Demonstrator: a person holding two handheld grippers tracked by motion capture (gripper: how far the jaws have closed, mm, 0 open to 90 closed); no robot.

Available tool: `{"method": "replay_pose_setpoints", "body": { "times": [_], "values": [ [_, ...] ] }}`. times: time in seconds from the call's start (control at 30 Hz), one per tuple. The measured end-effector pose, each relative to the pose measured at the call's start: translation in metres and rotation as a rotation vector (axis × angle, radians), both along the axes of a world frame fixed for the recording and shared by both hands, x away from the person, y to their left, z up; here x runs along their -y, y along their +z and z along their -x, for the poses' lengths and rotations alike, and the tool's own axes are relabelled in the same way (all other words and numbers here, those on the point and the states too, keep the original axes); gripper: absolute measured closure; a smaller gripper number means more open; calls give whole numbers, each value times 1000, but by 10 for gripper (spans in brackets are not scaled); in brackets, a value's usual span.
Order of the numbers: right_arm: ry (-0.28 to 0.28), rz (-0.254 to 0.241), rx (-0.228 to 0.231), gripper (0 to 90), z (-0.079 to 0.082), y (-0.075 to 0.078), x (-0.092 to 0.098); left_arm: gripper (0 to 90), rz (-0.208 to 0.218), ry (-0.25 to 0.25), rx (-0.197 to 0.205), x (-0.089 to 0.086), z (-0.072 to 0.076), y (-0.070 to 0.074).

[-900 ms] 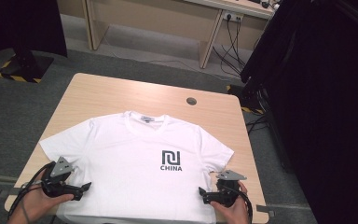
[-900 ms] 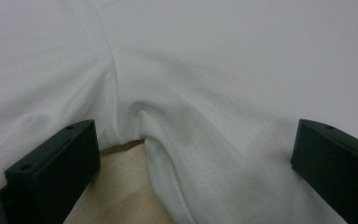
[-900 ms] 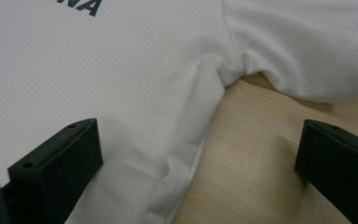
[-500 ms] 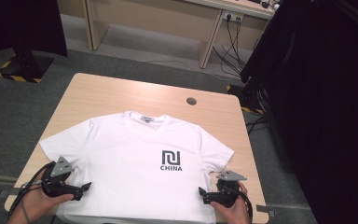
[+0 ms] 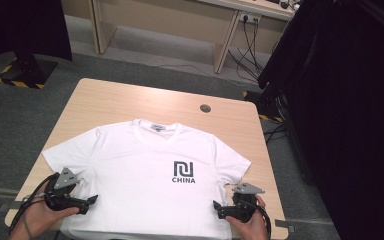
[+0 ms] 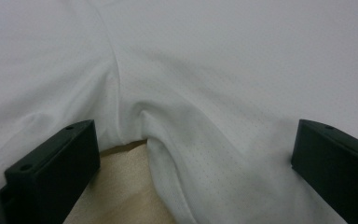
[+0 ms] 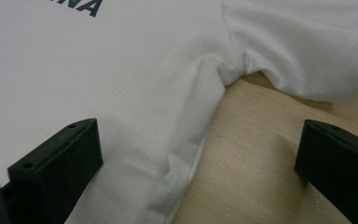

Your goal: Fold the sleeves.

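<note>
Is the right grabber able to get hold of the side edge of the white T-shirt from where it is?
Probably yes. The right gripper is open, and the side edge of the white T-shirt runs up between its jaws, lying on the bare table. Nothing is in the way.

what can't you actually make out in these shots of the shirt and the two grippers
- T-shirt hem: high view, cut off by the bottom edge and covered by both hands.
- Neck label: high view, too small to read.
- Left gripper and right gripper: high view, too small to tell contact with the cloth.
- Chest print: right gripper view, cut off by the top edge.
</note>
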State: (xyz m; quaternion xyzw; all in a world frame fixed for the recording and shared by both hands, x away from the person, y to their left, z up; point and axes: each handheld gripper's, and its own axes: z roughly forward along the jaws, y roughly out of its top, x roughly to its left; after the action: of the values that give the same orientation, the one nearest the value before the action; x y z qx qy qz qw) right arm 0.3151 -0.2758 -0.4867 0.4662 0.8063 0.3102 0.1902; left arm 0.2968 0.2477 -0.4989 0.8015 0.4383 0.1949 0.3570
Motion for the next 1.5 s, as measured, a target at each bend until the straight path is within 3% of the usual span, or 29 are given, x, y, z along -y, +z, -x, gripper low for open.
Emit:
{"method": "replay_pose_setpoints", "body": {
  "times": [0.17, 0.37, 0.63, 1.13, 1.5],
  "values": [
    [0, 0, 0, 8, 0, 0, 0, 45, 1, 0, -5, -2, 1, 3],
    [1, -2, 4, 8, 0, 0, 0, 48, 11, 18, 23, -8, 2, 13],
    [2, -1, 2, 8, 0, 0, 0, 49, 1, 79, 38, -24, -1, 20],
    [4, -2, 3, 8, 0, 0, 1, 86, -36, 199, 21, -51, -13, 25],
    [5, 0, 1, 7, 0, 0, 0, 114, -40, 242, -7, -61, -27, 21]
  ]
}}
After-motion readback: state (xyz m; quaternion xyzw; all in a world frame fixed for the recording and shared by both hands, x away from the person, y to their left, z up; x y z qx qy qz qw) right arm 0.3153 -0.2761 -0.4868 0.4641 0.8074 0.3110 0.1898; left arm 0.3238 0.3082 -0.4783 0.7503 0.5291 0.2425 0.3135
